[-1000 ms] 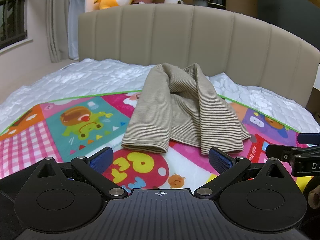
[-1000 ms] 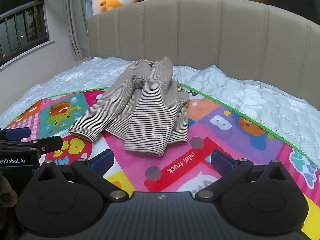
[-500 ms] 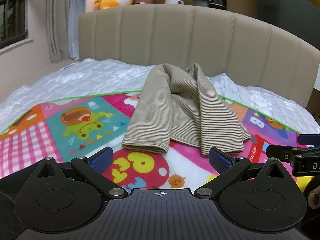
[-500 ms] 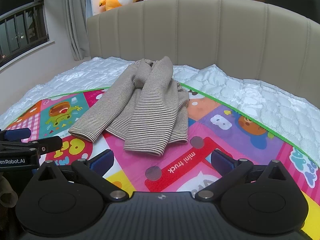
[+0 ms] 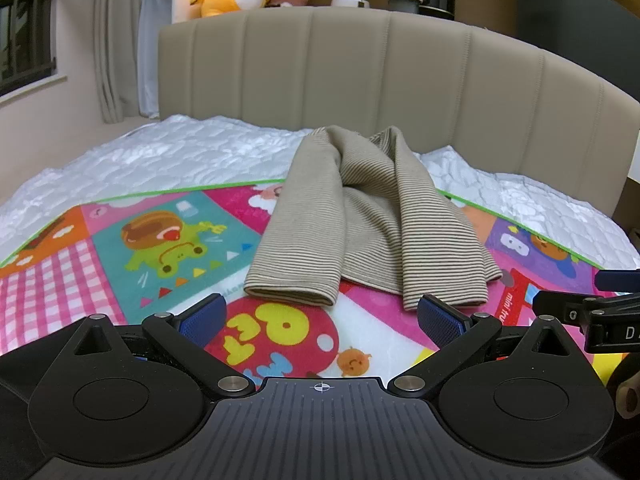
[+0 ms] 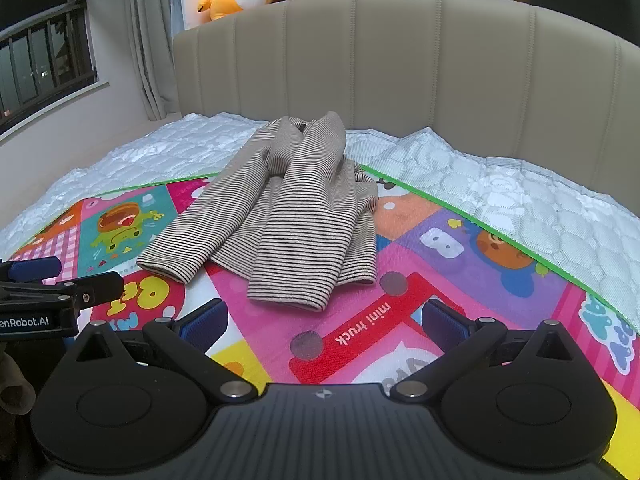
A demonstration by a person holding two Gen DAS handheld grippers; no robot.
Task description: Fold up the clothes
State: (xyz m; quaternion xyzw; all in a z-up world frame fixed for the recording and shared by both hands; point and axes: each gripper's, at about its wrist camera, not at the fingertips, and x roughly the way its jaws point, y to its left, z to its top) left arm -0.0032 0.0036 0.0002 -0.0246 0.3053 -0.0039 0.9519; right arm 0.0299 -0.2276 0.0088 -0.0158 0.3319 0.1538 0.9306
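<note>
Quilted bed [image 5: 192,152] | cartoon mat [image 5: 168,240] | striped knit top [image 5: 360,232] rumpled | both jaws released

mat [image 5: 380,336] bare before garment [image 5: 372,224]

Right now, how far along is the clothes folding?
Partly done: the striped top lies on the play mat with both sleeves laid down over its body. Nothing is in hand: the left tool and right tool are open, short of the cloth. The crosswise fold looks left.

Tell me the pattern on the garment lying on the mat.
Fine beige-and-dark horizontal stripes on the garment; clearest in the right wrist view.
</note>
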